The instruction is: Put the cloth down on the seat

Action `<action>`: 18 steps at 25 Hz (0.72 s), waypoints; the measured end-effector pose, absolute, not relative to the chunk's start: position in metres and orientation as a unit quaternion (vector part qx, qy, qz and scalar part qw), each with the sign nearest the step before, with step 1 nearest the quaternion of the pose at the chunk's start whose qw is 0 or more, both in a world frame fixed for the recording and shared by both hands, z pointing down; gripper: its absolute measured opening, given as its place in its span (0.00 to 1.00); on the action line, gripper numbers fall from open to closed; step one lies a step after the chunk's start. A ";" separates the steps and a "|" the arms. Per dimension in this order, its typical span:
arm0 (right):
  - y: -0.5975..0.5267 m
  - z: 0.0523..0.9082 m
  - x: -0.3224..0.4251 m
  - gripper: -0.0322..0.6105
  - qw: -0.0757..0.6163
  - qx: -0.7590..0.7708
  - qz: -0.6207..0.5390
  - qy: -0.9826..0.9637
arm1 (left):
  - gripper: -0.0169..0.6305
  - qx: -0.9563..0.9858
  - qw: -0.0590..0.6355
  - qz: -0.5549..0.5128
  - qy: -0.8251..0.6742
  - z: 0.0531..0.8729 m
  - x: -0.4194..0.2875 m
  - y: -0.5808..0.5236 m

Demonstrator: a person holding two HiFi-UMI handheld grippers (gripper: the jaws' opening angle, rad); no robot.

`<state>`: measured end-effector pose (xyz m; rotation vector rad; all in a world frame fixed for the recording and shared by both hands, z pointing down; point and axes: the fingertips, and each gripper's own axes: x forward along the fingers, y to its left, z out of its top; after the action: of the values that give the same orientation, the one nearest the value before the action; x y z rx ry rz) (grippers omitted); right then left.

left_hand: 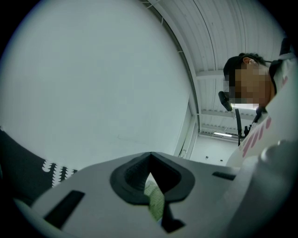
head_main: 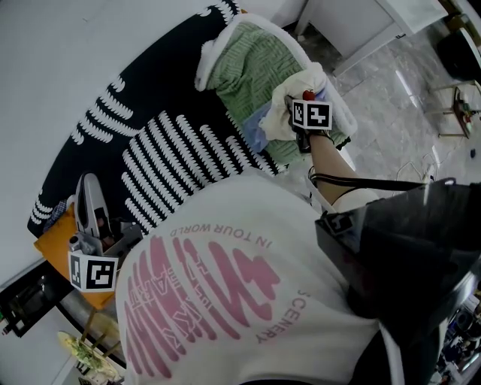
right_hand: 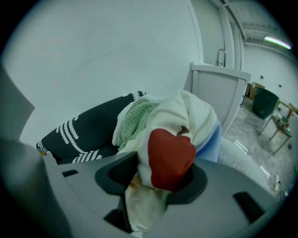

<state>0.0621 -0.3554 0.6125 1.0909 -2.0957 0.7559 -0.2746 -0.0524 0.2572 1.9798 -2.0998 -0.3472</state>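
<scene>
A cream cloth (head_main: 294, 84) with a red patch (right_hand: 170, 155) lies bunched on top of a pile with a green knit cloth (head_main: 252, 68) and a blue one, at the far end of the black sofa seat (head_main: 161, 154) with white markings. My right gripper (head_main: 293, 119) is at that pile, its jaws apart, and the cream cloth (right_hand: 188, 111) still lies in the gap between them. My left gripper (head_main: 89, 197) is held low at the near left, away from the pile and pointing up at the wall. Its tips (left_hand: 150, 160) meet, with a pale green strip showing in the slit behind them.
An orange surface (head_main: 54, 250) lies under the left gripper at the sofa's near end. A white cabinet (head_main: 361, 22) stands beyond the pile, with grey tiled floor (head_main: 394, 105) and a small table (head_main: 460, 105) to the right. The person's white printed shirt fills the near foreground.
</scene>
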 end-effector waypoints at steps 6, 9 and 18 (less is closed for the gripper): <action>-0.354 0.608 0.054 0.45 0.314 0.409 0.284 -0.808 | 0.04 0.674 0.116 -0.120 -0.720 0.257 -0.271 -0.047; -0.355 0.605 0.056 0.46 0.320 0.413 0.267 -0.810 | 0.04 0.672 0.113 -0.122 -0.722 0.254 -0.268 -0.044; -0.353 0.598 0.062 0.62 0.320 0.427 0.244 -0.810 | 0.04 0.663 0.110 -0.120 -0.730 0.254 -0.258 -0.022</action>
<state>0.0620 -0.3535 0.5979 1.1214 -2.1275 0.6418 -0.2582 -0.0220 0.2539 1.9488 -2.1460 -0.3538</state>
